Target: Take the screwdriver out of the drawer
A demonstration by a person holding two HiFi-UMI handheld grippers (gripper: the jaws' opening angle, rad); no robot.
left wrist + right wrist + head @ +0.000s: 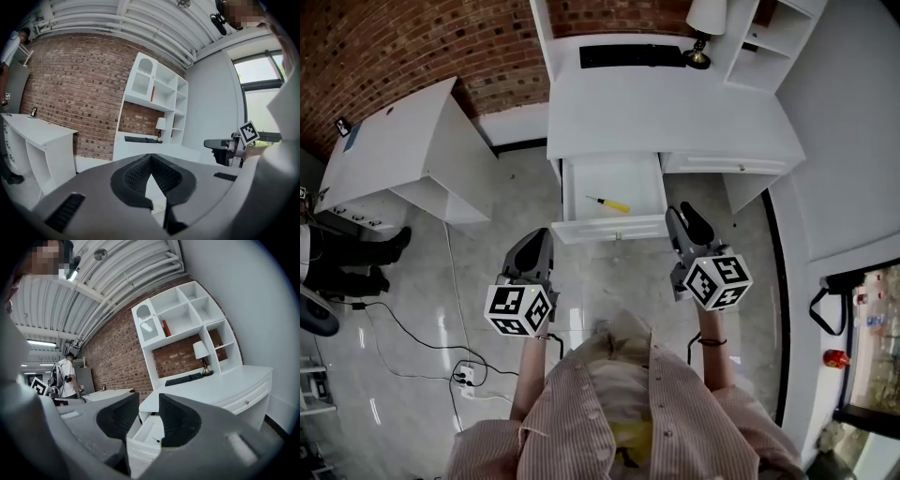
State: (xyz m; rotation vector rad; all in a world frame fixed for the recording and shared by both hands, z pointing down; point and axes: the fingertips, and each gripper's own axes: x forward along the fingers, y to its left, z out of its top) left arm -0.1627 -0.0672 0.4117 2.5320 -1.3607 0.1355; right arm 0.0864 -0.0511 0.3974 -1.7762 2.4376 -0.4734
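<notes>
The drawer [581, 231] under the left part of the white table [675, 112] already stands pulled out toward us, so its inside lies open from above. The screwdriver [609, 203] rests on the drawer floor, right of the middle and nearer the front wall, with its yellow handle to the right and its thin shaft pointing left and far. Nothing lies on it or beside it.

Both tools hang on the near side of the drawer front, apart from it and touching nothing. The right hand-held gripper [684, 223] sits just off the drawer's right front corner with its jaws spread wide and nothing between them. In its own view the open gap frames the drawer and the yellow handle, so we judge it to be the one lined up for the pick. The left hand-held gripper [540, 236] is off the left corner with its jaw tips together and empty — it looks held in reserve, not aimed at anything.

The step in hand, as we read it, is the approach. The screwdriver lies flat and low, so the right jaws would need to tip downward over the front wall to straddle the handle — it is thicker than the shaft and closer to that side.
</notes>
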